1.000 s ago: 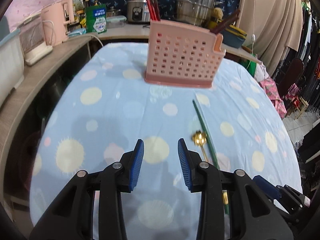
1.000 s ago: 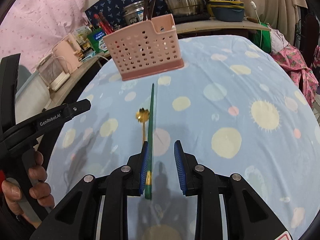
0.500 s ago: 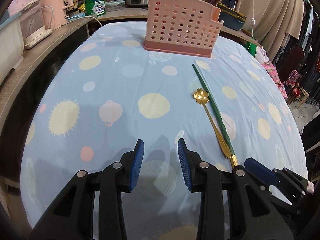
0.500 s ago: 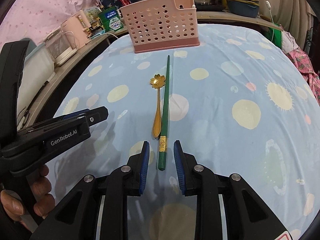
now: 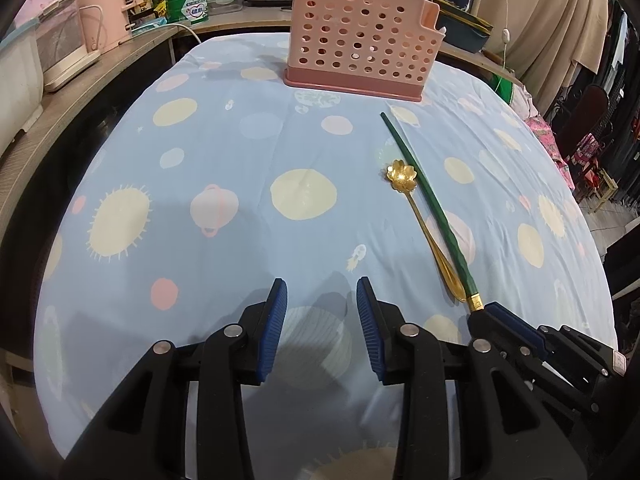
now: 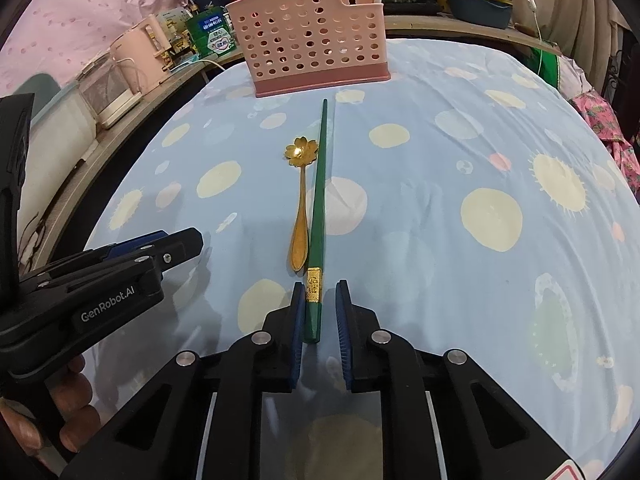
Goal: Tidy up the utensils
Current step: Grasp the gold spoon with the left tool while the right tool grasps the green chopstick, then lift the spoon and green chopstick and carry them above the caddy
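My right tool (image 6: 319, 312) has advanced since half a second ago; its parted jaws now straddle the green chopstick's (image 6: 317, 216) butt, not yet clamped. Only the left view shows my left tool (image 5: 320, 312) released, empty.

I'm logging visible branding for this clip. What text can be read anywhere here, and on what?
"GenRobot.AI": on the side of the left gripper, white on black.
Green canister on the counter: white label print too blurred to read.
Gold band on the green chopstick: embossed marks, unreadable.
Nothing else legible.
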A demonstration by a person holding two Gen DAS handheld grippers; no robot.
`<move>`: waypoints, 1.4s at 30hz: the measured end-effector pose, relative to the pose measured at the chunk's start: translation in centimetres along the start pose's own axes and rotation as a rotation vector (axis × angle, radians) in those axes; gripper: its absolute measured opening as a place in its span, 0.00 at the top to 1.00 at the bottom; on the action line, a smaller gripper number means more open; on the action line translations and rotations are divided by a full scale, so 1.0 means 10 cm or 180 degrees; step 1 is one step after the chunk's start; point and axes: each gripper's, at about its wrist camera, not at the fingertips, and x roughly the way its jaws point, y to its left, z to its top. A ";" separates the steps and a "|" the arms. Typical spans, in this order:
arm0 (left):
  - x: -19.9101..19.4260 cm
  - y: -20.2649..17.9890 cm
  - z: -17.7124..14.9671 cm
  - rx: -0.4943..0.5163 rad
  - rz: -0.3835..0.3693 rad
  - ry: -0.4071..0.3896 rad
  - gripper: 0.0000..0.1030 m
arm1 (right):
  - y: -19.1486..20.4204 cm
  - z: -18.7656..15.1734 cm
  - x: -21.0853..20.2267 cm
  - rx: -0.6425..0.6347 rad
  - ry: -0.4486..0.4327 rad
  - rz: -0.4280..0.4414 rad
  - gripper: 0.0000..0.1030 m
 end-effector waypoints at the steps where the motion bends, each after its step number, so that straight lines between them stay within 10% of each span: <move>1: 0.00 0.00 0.00 0.0000 -0.0010 -0.0001 0.62 | -0.01 0.00 0.00 0.0001 -0.0002 -0.0018 0.93; 23: 0.20 -0.56 0.09 0.0207 -0.0311 0.0092 0.36 | -0.43 0.02 -0.20 0.0393 -0.0238 -0.0151 0.93; 36: 0.21 -0.57 0.01 0.0317 -0.0316 0.0079 0.86 | -0.43 0.00 -0.17 0.0395 -0.0192 -0.0099 0.93; 42: 0.17 -0.51 -0.02 0.0262 -0.0391 0.0091 0.90 | -0.39 0.00 -0.18 0.0356 -0.0194 -0.0088 0.93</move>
